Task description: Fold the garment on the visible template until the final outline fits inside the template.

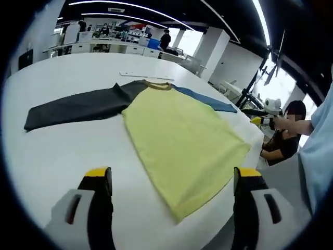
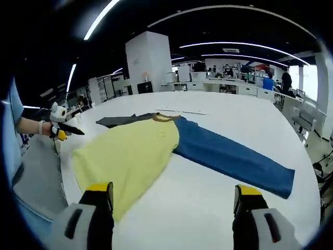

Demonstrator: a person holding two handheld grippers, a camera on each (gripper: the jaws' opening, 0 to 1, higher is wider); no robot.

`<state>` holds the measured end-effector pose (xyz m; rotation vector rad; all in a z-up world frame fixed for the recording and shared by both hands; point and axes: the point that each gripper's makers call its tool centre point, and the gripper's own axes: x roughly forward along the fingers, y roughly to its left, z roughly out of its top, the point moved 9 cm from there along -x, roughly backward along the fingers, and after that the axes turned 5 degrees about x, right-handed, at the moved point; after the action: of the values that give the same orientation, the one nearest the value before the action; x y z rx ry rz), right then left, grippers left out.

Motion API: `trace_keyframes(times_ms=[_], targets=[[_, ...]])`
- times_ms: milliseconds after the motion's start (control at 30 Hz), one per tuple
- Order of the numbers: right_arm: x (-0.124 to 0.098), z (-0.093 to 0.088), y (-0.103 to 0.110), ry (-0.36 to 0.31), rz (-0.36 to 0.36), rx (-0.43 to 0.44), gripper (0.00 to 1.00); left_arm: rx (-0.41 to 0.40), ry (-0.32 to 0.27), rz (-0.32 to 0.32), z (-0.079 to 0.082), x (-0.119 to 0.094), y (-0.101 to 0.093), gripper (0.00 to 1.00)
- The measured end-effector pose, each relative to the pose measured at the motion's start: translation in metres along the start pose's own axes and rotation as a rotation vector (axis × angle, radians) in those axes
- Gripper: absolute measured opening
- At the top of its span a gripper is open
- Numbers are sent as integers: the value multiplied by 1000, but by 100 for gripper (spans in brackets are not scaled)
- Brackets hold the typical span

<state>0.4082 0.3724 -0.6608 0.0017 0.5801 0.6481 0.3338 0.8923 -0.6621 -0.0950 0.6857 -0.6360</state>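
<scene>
Two sleeves lie spread and the garment (image 1: pixel 177 140) rests flat on the white counter (image 1: pixel 62 156), so folding has not begun. Left gripper (image 1: pixel 174 182) and right gripper (image 2: pixel 174 198) hover with fingers released, grasping nothing; next, seize a sleeve.

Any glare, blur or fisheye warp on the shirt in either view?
Left gripper view: the yellow shirt with dark grey and blue sleeves is sharp and evenly lit, with no hard shadows; the white table edge bows from fisheye warp, and the windows at right are blown out. Right gripper view: shirt sharp, table bright without hotspots, ceiling strip lights curve.
</scene>
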Motion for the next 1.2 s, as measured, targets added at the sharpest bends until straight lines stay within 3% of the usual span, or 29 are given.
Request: trace_keyframes(times_ms=[200, 367, 633, 733, 833, 967, 1100, 1133, 1200], targets=[[-6, 6, -22, -24, -70, 32, 96, 21, -3, 3, 2, 0, -1, 93], [-11, 7, -47, -32, -151, 93, 91, 66, 28, 20, 0, -7, -1, 92], [-13, 8, -84, -47, -258, 187, 81, 44, 32, 30, -6, -14, 1, 91], [-15, 7, -95, -37, -302, 212, 74, 46, 34, 33, -8, -15, -1, 89], [-18, 3, -109, -50, -355, 296, 67, 29, 21, 38, -10, -18, -2, 90], [-21, -3, -123, -42, -402, 333, 52, 24, 19, 41, -12, -19, -3, 89], [-19, -9, -157, -67, -423, 429, 45, 9, 19, 58, -15, -21, -3, 88], [-18, -10, -163, -70, -423, 436, 44, -9, -6, 70, -16, -23, -3, 88], [-17, -11, -163, -61, -431, 437, 40, -26, -16, 72, -17, -25, -3, 87]])
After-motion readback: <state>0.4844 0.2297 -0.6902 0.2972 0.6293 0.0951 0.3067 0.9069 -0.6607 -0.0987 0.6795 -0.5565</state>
